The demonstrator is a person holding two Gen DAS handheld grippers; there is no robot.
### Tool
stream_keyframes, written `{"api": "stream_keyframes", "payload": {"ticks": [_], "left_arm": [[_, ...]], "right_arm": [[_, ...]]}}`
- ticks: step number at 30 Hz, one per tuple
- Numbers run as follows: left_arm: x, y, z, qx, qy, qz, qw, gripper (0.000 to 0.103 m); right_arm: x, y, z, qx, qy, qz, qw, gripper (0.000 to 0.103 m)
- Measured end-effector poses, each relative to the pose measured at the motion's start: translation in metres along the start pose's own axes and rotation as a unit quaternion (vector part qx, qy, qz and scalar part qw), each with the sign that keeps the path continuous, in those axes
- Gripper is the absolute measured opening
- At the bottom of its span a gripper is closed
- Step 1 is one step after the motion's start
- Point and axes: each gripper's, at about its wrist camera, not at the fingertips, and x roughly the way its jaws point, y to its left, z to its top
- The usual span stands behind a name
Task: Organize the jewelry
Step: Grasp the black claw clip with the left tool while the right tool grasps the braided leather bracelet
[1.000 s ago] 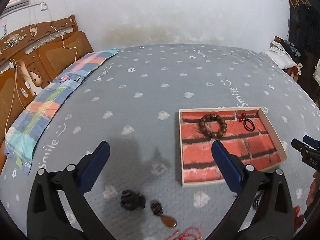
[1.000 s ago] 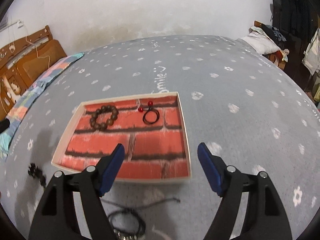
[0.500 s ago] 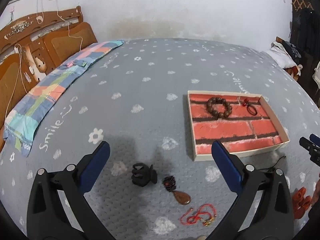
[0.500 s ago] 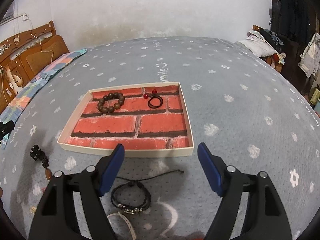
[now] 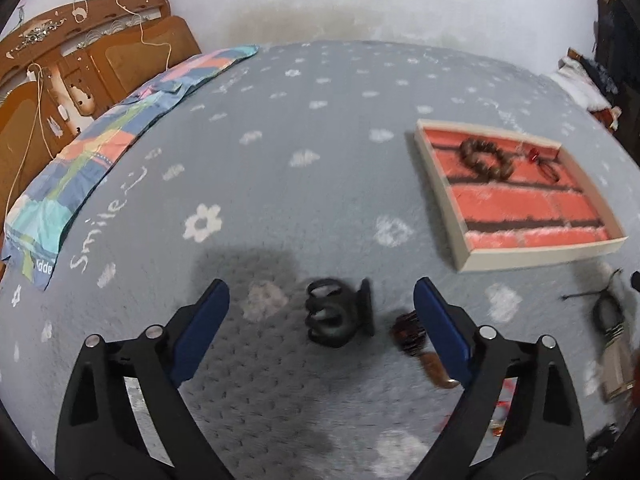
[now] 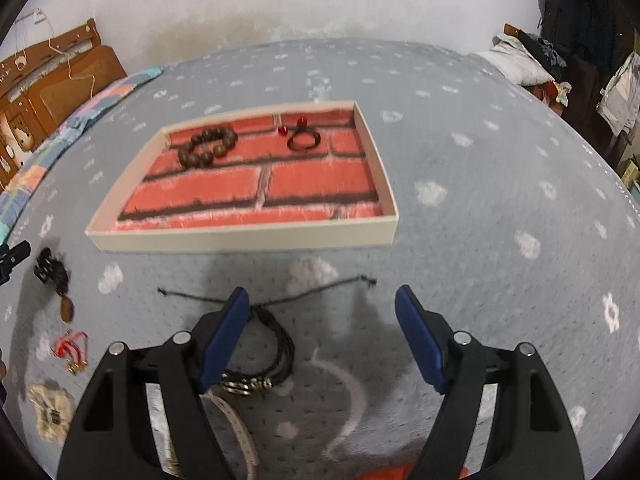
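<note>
A shallow tray [image 6: 248, 236] with a red brick-pattern lining lies on the grey bedspread; it also shows in the left wrist view [image 5: 532, 258]. In it lie a brown bead bracelet [image 6: 207, 146] and a black ring with red beads [image 6: 302, 139]. My left gripper [image 5: 320, 300] is open, with a black hair claw [image 5: 334, 316] between its fingers on the bed. A beaded amber pendant [image 5: 416, 340] lies by its right finger. My right gripper [image 6: 322, 304] is open above a black cord bracelet [image 6: 276, 344].
A red string charm [image 6: 72, 350], a cream lace piece [image 6: 50, 408] and a white strap [image 6: 236, 424] lie at the right view's lower left. A patchwork cloth [image 5: 104, 152] and a wooden headboard [image 5: 80, 68] sit at the left. Clothes pile [image 6: 532, 60] at the right.
Both grippers have drawn back from the tray and lowered toward the loose items. The hair claw now sits between the left fingers; the cord bracelet is close under the right gripper.
</note>
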Motion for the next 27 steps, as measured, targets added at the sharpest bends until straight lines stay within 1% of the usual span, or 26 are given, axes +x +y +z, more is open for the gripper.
{"api": "stream_keyframes", "payload": {"ticks": [3,7,13,15,17,21,23,27], "left_arm": [[0.012,0.004,-0.006,-0.008,0.010,-0.010,0.9999,0.090],[0.024,0.002,-0.009,-0.005,0.015,-0.003,0.9999,0.090],[0.039,-0.003,-0.016,-0.004,0.025,-0.005,0.9997,0.090],[0.041,-0.004,-0.018,-0.004,0.026,-0.006,0.9996,0.088],[0.045,-0.005,-0.018,-0.004,0.031,-0.009,0.9995,0.082],[0.052,-0.006,-0.021,-0.001,0.040,-0.008,0.9992,0.079],[0.056,-0.003,-0.022,-0.006,0.046,-0.013,0.9989,0.075],[0.061,0.002,-0.022,-0.019,0.052,-0.021,0.9982,0.073]], "right_arm": [[0.007,0.000,-0.004,0.000,0.007,0.001,1.000,0.074],[0.018,0.003,-0.011,-0.004,0.023,0.000,1.000,0.074],[0.030,0.008,-0.019,-0.012,0.041,-0.002,0.999,0.074],[0.032,0.010,-0.021,-0.018,0.037,-0.009,0.999,0.074],[0.032,0.012,-0.022,-0.023,0.036,-0.015,0.999,0.074],[0.033,0.013,-0.024,-0.028,0.033,-0.021,0.999,0.073],[0.033,0.013,-0.024,-0.028,0.032,-0.021,0.999,0.073],[0.033,0.014,-0.024,-0.031,0.029,-0.020,0.999,0.066]]}}
